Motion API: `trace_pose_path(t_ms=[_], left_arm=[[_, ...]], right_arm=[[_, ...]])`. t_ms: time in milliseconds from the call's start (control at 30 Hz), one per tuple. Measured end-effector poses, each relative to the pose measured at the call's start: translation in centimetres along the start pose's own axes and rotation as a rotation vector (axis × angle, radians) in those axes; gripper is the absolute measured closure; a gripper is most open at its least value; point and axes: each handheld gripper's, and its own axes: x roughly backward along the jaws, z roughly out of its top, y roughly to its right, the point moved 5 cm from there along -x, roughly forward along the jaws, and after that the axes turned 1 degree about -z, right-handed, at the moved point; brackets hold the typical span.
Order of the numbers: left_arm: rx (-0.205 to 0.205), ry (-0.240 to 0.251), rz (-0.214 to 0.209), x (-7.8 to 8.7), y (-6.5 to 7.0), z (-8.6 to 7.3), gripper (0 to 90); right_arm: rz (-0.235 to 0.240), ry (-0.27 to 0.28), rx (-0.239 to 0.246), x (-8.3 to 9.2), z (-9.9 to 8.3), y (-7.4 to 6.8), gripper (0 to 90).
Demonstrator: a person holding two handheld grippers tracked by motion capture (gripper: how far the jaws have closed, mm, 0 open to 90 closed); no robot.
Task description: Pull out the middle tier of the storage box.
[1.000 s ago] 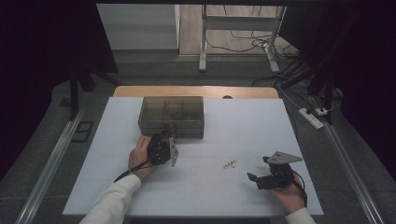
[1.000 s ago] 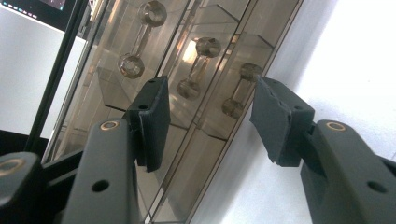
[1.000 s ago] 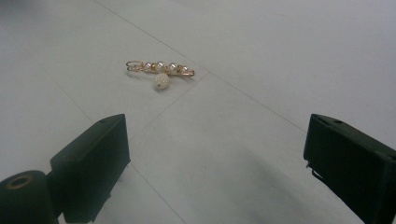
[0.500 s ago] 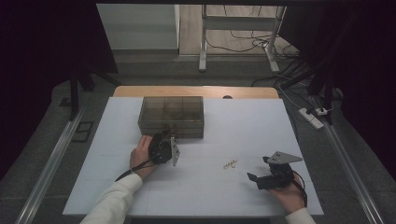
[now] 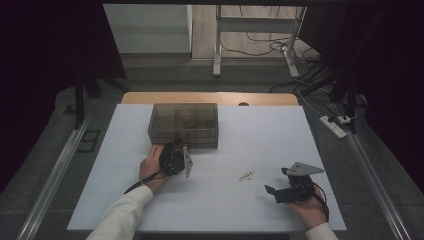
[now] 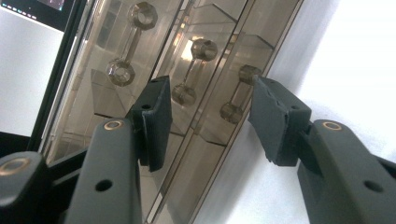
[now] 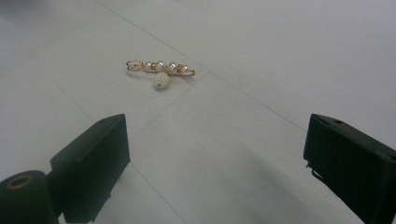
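Observation:
A smoky see-through box with inner compartments stands at the middle back of the white table. My left gripper is open and points at the box's front wall, close to it. In the left gripper view the box shows small dumbbell-shaped fittings on its wall, and my open left gripper has nothing between its fingers. A gold pin with pearls lies flat on the table, right of centre. My right gripper stands wide open a short way right of it. In the right gripper view the pin lies ahead of my right gripper, untouched.
The white table top ends in a wooden strip at the back. Metal rails run along both sides of the table. A power strip and cables lie on the floor at the right.

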Motion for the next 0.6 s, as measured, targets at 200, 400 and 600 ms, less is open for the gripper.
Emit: trace_pose_path(t_ms=[200,400,600], left_arm=[[0.0,-0.001,0.002,-0.03,-0.01,-0.04,49.5],[-0.013,-0.011,0.0,-0.03,-0.03,-0.12,50.8],[-0.006,-0.005,0.007,-0.15,-0.07,-0.17,52.6]], right_arm=[[0.0,0.0,0.0,0.0,0.0,0.0,6.9],[0.0,-0.001,0.0,-0.01,-0.01,-0.02,6.9],[0.0,0.0,0.0,-0.02,0.0,-0.01,6.9]])
